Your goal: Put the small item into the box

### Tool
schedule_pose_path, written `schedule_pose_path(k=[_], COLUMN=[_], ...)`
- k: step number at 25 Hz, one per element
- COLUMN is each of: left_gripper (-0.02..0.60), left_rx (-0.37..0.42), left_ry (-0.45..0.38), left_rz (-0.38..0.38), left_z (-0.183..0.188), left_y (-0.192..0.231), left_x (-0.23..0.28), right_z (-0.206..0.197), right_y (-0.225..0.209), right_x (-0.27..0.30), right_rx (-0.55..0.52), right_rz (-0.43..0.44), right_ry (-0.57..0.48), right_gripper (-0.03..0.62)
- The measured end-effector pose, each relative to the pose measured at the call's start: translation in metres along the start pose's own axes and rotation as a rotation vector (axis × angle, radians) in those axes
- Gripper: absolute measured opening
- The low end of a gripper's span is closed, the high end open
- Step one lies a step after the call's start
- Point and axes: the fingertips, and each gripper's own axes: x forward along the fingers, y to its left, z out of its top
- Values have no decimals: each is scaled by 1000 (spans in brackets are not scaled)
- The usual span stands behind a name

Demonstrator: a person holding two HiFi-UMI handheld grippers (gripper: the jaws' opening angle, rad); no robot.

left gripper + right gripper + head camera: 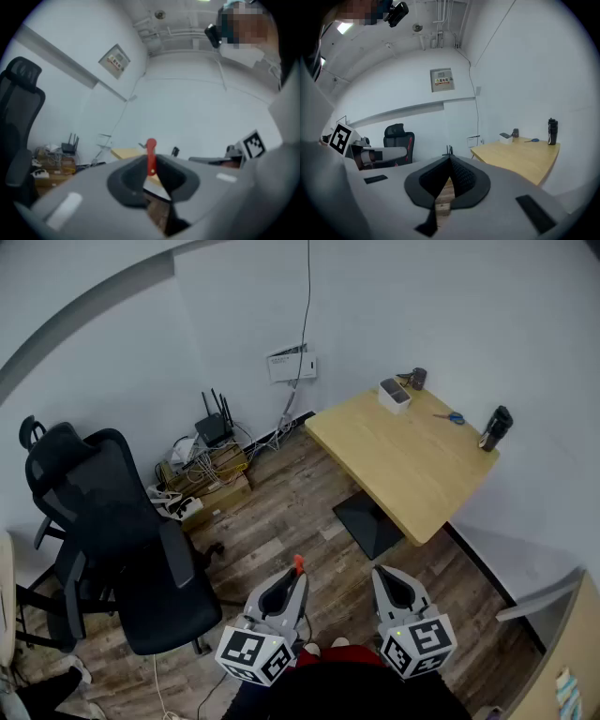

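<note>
A small red item [298,565] sticks up from the tips of my left gripper [296,576], which is shut on it. In the left gripper view the red item [151,157] stands upright between the closed jaws of that gripper [152,164]. My right gripper [382,575] is shut with nothing in it, its jaws pressed together [450,160]. Both grippers hang low over the wooden floor, well short of the table. A white box [395,395] sits at the far corner of the wooden table [403,470]; the same box [505,136] also shows in the right gripper view.
Blue scissors [454,417], a black bottle [495,428] and a dark cup [417,379] are on the table too. A black office chair [112,531] stands at the left. A router and tangled cables [202,460] lie against the back wall.
</note>
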Motion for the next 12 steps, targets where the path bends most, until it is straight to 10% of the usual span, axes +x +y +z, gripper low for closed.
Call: schedule_pose_path(k=[12], left_gripper=[58], left_rx=[54], left_ry=[-2], left_rz=[2], left_z=[-1], left_y=[-10], left_x=[19], right_z=[14], right_y=[-21], right_x=[-10], right_rx=[-16], right_rz=[-26], right_ry=[-59], right_gripper=[8])
